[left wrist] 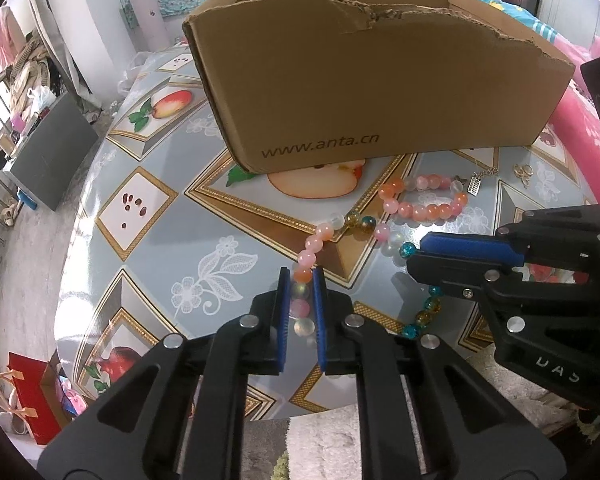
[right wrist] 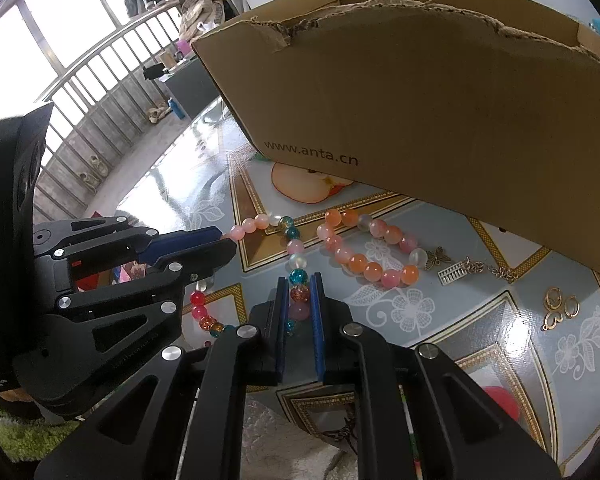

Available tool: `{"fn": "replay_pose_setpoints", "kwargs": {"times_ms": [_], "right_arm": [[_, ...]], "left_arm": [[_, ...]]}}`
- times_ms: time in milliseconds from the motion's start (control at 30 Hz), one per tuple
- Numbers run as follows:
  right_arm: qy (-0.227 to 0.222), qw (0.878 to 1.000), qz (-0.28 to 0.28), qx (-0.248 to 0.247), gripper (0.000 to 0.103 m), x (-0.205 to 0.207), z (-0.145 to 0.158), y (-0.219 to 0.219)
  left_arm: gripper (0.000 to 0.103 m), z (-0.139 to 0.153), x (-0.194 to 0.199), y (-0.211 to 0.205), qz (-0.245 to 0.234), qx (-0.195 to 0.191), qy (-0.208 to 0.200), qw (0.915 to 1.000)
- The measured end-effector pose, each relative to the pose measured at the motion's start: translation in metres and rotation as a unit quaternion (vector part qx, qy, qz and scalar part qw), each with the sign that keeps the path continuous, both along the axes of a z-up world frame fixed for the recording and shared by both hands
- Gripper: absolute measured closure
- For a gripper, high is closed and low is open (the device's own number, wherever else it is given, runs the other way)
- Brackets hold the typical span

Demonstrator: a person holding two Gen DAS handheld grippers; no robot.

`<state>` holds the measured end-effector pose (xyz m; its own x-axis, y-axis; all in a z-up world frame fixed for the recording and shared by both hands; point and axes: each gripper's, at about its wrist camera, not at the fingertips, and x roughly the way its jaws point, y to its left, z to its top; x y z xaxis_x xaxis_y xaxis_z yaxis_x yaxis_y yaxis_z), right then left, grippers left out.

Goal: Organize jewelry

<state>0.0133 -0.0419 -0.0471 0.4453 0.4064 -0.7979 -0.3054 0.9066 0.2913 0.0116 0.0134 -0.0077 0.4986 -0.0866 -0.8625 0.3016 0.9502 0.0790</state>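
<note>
A long bead necklace [left wrist: 320, 238] of pink, white, teal and amber beads lies on the table. My left gripper [left wrist: 301, 276] is shut on its pink and white beads. My right gripper [right wrist: 299, 280] is shut on its teal and amber beads [right wrist: 299, 292]; it shows at the right of the left wrist view [left wrist: 414, 254]. A pink-orange bead bracelet [left wrist: 428, 200] lies beyond, also in the right wrist view [right wrist: 364, 256]. A brown cardboard box [left wrist: 364, 88] stands behind, open at the top.
A small metal chain with charms [right wrist: 472, 269] and gold earrings [right wrist: 558, 306] lie on the table to the right of the bracelet. The round table [left wrist: 148, 272] has a fruit-print cover. A grey cabinet [left wrist: 52, 148] and a red bag [left wrist: 32, 396] stand on the floor at left.
</note>
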Motion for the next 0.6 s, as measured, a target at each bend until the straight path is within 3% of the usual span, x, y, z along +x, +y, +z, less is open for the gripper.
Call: {"fn": "replay_pose_setpoints", "kwargs": {"times_ms": [600], "right_arm": [[-0.001, 1.0, -0.001, -0.007, 0.092, -0.0005, 0.0006, 0.0053]], "left_arm": [[0.093, 0.0005, -0.0011, -0.0005, -0.001, 0.001, -0.001, 1.0]]}}
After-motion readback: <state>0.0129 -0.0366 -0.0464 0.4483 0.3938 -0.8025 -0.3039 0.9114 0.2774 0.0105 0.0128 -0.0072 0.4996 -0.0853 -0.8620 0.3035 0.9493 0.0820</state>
